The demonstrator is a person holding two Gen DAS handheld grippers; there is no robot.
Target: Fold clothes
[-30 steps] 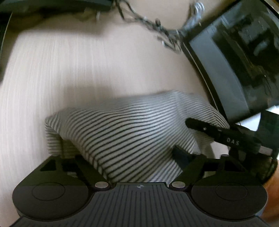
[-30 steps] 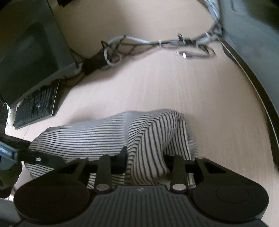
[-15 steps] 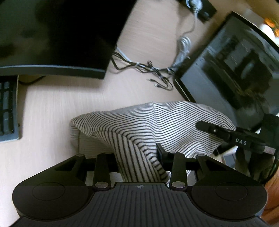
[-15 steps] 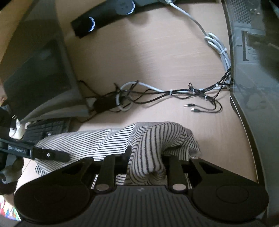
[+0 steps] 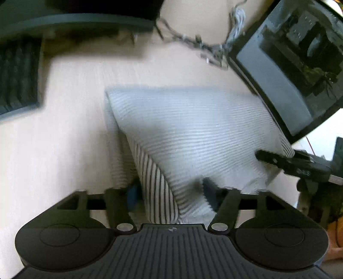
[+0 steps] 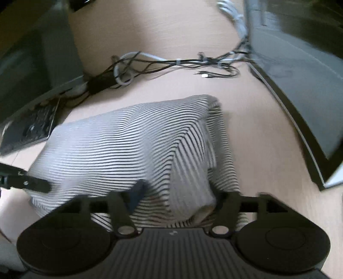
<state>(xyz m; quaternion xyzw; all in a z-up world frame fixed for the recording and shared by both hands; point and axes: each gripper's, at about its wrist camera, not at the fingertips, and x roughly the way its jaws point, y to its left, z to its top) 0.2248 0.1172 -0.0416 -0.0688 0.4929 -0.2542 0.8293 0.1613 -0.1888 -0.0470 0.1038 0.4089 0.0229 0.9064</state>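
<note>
A black-and-white striped garment (image 5: 193,133) lies in a folded heap on the light wooden desk (image 5: 64,150). My left gripper (image 5: 171,193) is at its near left corner. The jaws are opening, and a ridge of cloth stands loosely between them, unpinched. My right gripper (image 6: 178,193) is at the near right corner of the same garment (image 6: 120,146). Its jaws are also opening, with a hump of fabric between them. One finger (image 5: 276,161) of the right gripper shows in the left wrist view. One finger (image 6: 32,184) of the left gripper shows in the right wrist view.
A dark monitor (image 5: 289,75) stands tilted right of the garment, with another screen (image 5: 75,12) at the back. A keyboard (image 5: 19,75) lies at the left. A tangle of cables (image 6: 171,64) runs across the desk behind the garment.
Half a second ago both grippers pinched folds of the striped cloth. Both pairs of jaws now stand wide apart, and the cloth has sunk flatter onto the desk.
</note>
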